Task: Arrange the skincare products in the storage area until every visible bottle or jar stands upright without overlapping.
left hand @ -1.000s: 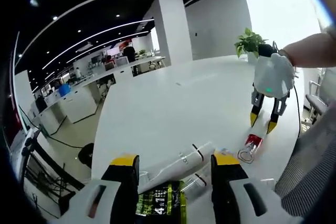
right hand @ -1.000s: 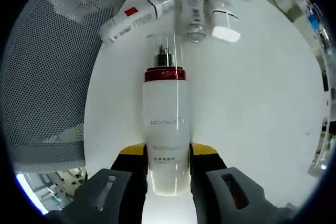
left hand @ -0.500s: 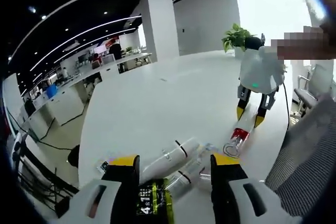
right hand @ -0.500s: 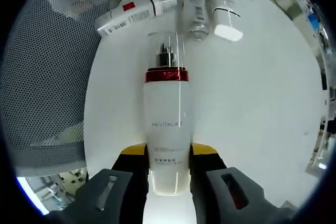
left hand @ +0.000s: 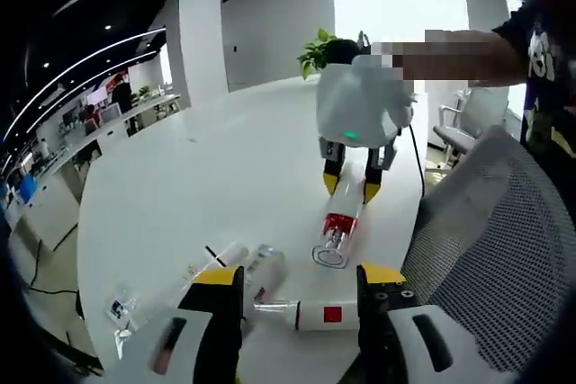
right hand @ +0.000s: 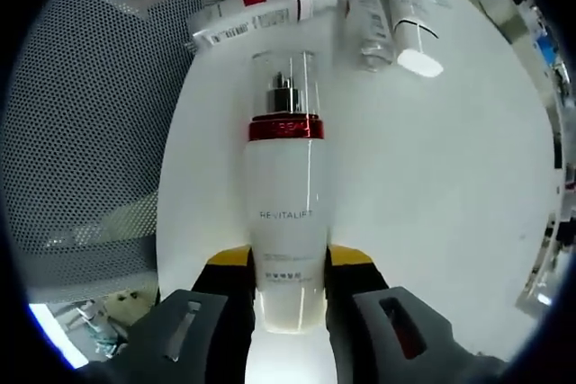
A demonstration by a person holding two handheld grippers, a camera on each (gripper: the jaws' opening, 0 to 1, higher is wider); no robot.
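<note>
Right gripper (right hand: 288,263) is pinching the Revitalift bottle's (right hand: 286,195) base
Bottle's lying flat, long axis running straight out from the fingers; left gripper (left hand: 292,281) is hanging spread, empty.

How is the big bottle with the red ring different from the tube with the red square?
The pump bottle is clamped in the right gripper; the tube lies loose. The bottle is fatter, with a clear cap and red collar; the tube is slimmer, with a red square. Both are white and lying on the table.
</note>
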